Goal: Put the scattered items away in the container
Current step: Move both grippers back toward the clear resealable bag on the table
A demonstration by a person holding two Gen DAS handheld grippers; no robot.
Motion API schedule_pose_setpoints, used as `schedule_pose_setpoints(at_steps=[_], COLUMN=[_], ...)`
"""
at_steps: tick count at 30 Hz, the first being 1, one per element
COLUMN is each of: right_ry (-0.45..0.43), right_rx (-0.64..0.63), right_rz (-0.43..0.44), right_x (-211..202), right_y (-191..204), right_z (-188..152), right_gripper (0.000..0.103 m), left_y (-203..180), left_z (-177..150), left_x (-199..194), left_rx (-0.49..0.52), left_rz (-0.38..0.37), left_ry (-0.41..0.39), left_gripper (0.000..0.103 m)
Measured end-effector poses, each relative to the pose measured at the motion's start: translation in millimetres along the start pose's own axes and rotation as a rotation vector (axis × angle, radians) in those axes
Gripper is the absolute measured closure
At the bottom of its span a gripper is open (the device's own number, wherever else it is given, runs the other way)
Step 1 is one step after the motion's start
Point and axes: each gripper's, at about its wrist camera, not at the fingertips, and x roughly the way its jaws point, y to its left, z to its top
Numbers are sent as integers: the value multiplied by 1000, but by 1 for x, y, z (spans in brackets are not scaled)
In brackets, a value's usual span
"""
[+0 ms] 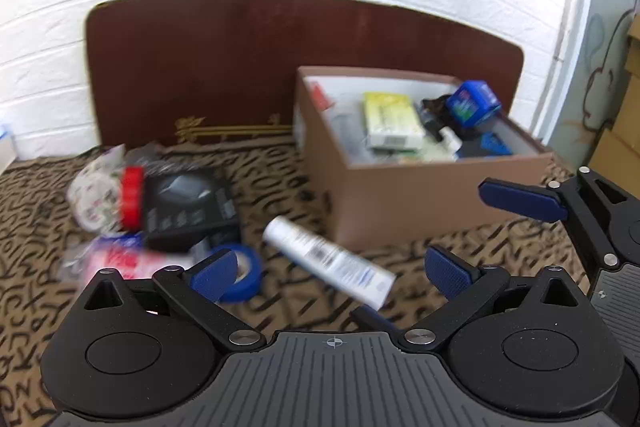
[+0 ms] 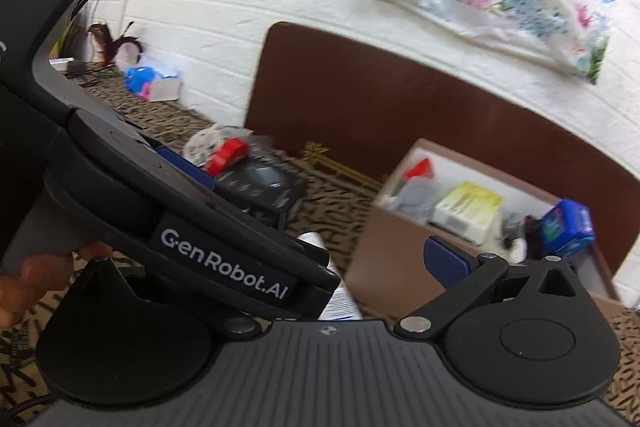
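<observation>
On the patterned bench, a pile is seen at the left edge: a red-capped jar (image 1: 108, 197), a black box (image 1: 190, 207), blue tape (image 1: 246, 273). A white tube (image 1: 328, 259) lies mid-bench, between the spread, empty left tongs (image 1: 330, 273). The cardboard box (image 1: 420, 195) stands to the right, partly filled. The right tongs (image 1: 520, 201) are partly hidden, so their state cannot be told. Closing on the tube is judged next

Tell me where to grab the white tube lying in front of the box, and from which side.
Grip the white tube across its round middle, coming from above with the left gripper, which hangs open over it. It lies flat on the patterned cloth, slanting toward its flattened near end, so turn the fingers square to that slant. The box crowds the far side.
</observation>
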Motion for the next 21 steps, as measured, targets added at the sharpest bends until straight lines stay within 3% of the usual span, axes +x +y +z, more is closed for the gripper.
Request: schedule_pose_setpoints(at_steps=[12,16,21], right_ry=[58,89,143], right_rx=[27,53,141], right_rz=[142,197,259], right_x=[36,55,86], right_y=[52,60,59], right_z=[-5,-4,-5], right_gripper=[1,1,3], left_y=[98,124,142], left_z=[-17,-18,-19], left_x=[-12,5,25], left_rx=[-96,-115,-151], left_rz=[232,254,206], left_ry=[14,55,114], left_gripper=[0,0,0])
